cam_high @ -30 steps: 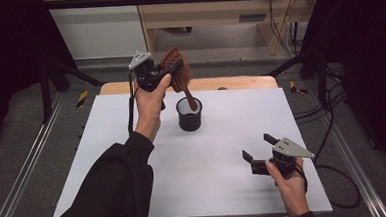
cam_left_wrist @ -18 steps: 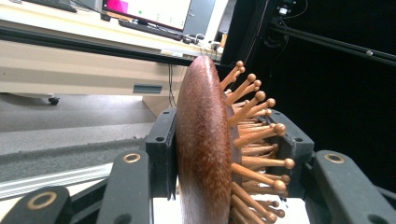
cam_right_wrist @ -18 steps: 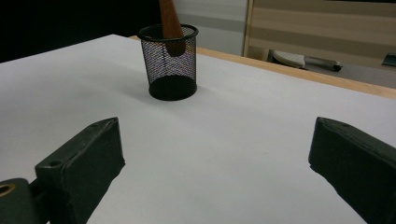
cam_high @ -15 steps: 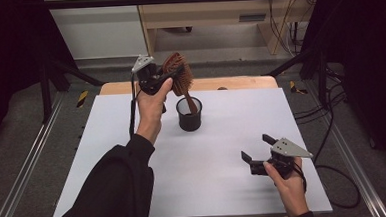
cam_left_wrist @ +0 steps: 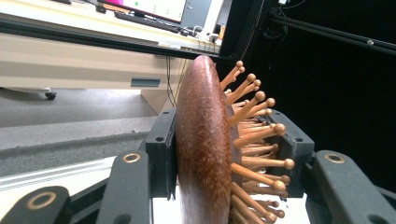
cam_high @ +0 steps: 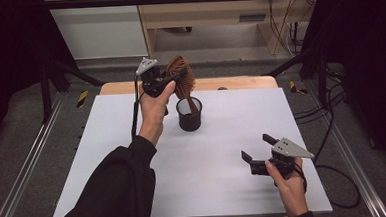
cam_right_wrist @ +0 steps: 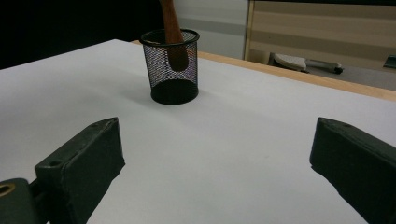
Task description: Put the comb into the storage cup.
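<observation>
Your left claw point(cam_high: 172, 81) clamps the oval wooden hairbrush point(cam_high: 181, 79) with round-tipped pins; its handle enters the black mesh cup point(cam_high: 190, 115) below. Your right claw point(cam_high: 258, 149) stands wide open, empty.

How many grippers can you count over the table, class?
2: the left gripper is raised above the mesh cup, clamping the hairbrush; the right gripper hovers open near the table's front edge.

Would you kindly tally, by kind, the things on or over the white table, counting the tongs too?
Wooden hairbrush: 1
Black mesh cup: 1
Tongs, left tongs and right tongs: 2
Total: 4
</observation>
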Tool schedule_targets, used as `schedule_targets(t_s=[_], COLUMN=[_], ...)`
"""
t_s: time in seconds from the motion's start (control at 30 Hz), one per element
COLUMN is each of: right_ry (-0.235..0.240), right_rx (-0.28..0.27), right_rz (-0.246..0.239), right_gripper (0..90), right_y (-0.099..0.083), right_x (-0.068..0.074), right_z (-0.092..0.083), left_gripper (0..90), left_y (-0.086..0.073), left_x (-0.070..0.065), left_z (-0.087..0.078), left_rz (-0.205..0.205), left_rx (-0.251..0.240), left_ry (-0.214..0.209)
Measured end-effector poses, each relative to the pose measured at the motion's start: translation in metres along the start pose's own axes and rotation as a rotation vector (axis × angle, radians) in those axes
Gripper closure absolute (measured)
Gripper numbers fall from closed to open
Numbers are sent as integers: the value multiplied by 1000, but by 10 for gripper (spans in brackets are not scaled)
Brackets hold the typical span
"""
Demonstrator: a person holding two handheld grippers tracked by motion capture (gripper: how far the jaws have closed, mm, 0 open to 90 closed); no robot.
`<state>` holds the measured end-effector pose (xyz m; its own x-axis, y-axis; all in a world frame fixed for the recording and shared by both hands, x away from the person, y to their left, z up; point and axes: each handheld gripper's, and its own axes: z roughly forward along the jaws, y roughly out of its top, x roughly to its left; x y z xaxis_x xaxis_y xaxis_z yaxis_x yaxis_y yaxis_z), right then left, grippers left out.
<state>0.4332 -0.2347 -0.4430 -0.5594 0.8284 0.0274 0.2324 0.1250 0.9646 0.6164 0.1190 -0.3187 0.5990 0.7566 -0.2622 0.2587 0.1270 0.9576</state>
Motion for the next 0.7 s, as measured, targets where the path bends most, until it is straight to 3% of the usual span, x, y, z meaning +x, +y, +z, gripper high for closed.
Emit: schedule_targets(t_s=[0.7], right_ry=[7], right_rx=[11], right_rz=[7], right_gripper=[28], right_y=[-1], right_x=[2], right_z=[2], left_gripper=[509], left_y=[-13], left_x=[6], left_z=[7], left_rz=[-5], left_rx=[30], left_ry=[-3])
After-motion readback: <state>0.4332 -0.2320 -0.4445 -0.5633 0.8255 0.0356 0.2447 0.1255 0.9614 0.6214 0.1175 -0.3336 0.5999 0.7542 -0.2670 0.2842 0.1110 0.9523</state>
